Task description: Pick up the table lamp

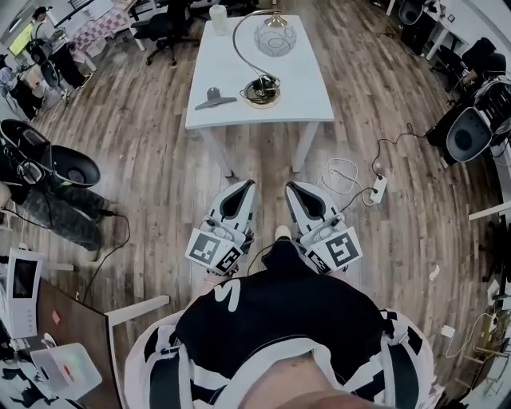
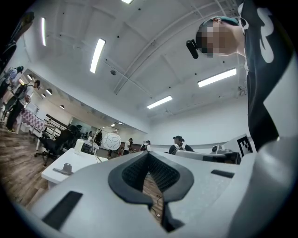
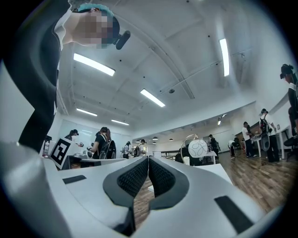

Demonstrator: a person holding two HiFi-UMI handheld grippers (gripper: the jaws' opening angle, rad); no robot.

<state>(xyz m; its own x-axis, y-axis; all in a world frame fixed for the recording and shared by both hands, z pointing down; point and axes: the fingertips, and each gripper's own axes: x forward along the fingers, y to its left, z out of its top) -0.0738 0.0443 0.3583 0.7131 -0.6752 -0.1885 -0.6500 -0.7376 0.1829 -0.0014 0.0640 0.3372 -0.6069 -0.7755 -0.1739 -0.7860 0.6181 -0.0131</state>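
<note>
Left gripper and right gripper: jaws together, nothing between them, held side by side close to the body. Ahead is wood floor, with a power strip off to the right. White table beyond, well apart. Table lamp stands near its front edge. Grey piece just left of the base, cup at the far edge.

Bright, even light from ceiling strip lamps; heavy fisheye bending, dark vignetted corners, soft near parts.
</note>
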